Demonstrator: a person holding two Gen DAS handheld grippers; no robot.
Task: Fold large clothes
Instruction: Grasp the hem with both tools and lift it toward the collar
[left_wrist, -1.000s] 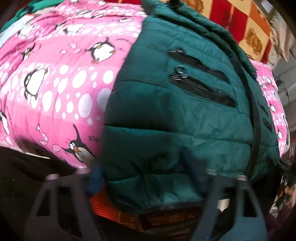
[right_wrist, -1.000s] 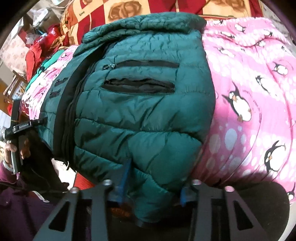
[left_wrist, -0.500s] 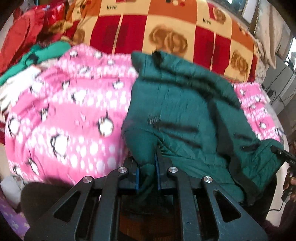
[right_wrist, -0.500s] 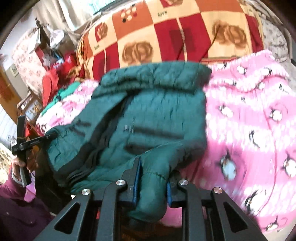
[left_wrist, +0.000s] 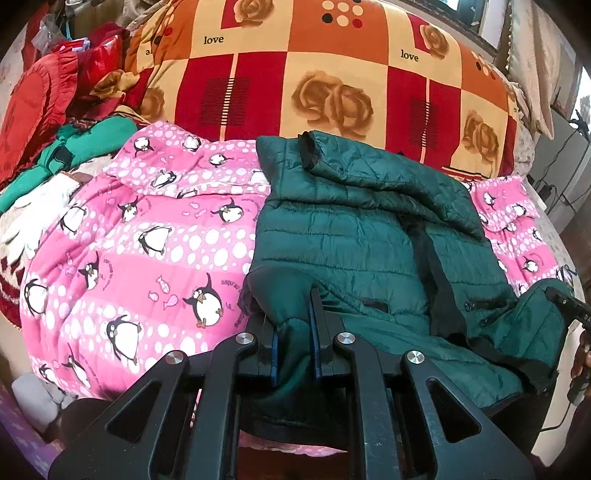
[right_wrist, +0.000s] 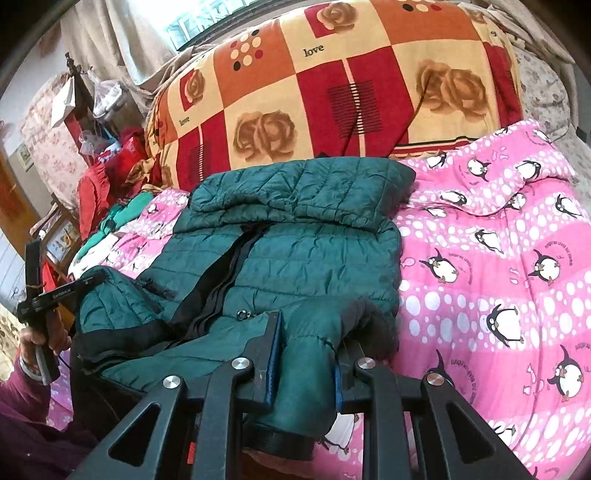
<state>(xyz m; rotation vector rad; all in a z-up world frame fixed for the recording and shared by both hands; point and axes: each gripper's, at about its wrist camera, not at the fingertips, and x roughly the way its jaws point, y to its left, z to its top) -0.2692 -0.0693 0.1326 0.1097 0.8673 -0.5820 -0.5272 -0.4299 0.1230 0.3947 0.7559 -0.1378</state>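
Pink penguin-print quilt (left_wrist: 147, 251) covers the bed, with a red and orange rose-patterned blanket (left_wrist: 332, 81) piled behind it and a heap of red and green clothes (left_wrist: 66, 122) at one end. Spread on the quilt lies the dark green padded jacket (left_wrist: 351, 236), collar toward the blanket. Its near hem is lifted, the left gripper (left_wrist: 293, 332) and the right gripper (right_wrist: 304, 354) each clamped on one bottom corner.

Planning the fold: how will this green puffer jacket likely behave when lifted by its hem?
The green puffer jacket will probably sag: its hem bunches softly in the left gripper and right gripper. Quilted padding suggests lightness but springy bulk. The shiny shell may slip.
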